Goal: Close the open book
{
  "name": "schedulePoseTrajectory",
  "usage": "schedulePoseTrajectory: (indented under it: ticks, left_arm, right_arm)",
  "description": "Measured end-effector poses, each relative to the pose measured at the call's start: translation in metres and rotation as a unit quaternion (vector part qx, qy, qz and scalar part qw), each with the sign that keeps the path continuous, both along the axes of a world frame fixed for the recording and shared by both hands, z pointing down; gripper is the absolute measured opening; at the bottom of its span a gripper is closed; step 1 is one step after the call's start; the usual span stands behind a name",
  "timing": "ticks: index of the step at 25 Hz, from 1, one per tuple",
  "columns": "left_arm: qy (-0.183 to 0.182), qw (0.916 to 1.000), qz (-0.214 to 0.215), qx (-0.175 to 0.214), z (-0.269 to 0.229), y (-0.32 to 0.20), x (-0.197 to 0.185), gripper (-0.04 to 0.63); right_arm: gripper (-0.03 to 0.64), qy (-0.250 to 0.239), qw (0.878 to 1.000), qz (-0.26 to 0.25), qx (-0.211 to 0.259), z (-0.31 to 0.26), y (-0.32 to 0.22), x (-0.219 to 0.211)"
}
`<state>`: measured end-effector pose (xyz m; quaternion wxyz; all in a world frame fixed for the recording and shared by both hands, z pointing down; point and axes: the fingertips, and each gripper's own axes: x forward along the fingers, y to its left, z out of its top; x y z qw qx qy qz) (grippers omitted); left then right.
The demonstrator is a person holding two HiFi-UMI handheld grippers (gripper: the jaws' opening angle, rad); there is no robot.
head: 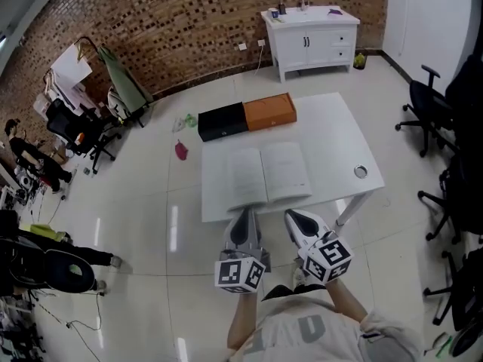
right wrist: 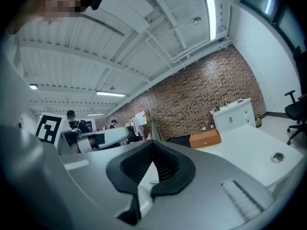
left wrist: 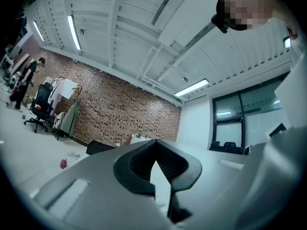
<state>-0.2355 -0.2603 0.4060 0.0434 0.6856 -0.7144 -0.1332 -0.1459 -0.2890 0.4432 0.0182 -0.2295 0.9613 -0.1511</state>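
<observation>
Book (head: pixel 268 173): open on surface (head: pixel 332 130)
Left gripper (head: pixel 243 217): near book's front edge, closed, empty
Right gripper (head: pixel 296 219): likewise closed, empty

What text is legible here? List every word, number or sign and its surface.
"U": seemingly, on the person's shirt, partly hidden.
Open book: print too small to read.
Left gripper, right gripper: cube markers are patterns, not words.
Orange box: no legible label.

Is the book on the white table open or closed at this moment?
Open. The book lies flat on the white table, two pages spread face up either side of a centre fold.
</observation>
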Motion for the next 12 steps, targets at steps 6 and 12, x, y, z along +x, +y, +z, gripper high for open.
schedulePoseTrajectory:
  ticks: [6, 12]
  left_arm:
    - [0.015, 0.9998, -0.007, -0.014, 0.008, -0.043, -0.026, 0.018]
    - [0.004, 0.9998, -0.018, -0.002, -0.007, -0.071, -0.058, 0.018]
  right_arm:
    - [0.005, -0.001, 1.000, 0.006, -0.005, -0.001, -0.051, -0.019]
    - [0.005, -0.008, 1.000, 0.025, 0.000, -0.011, -0.084, -0.039]
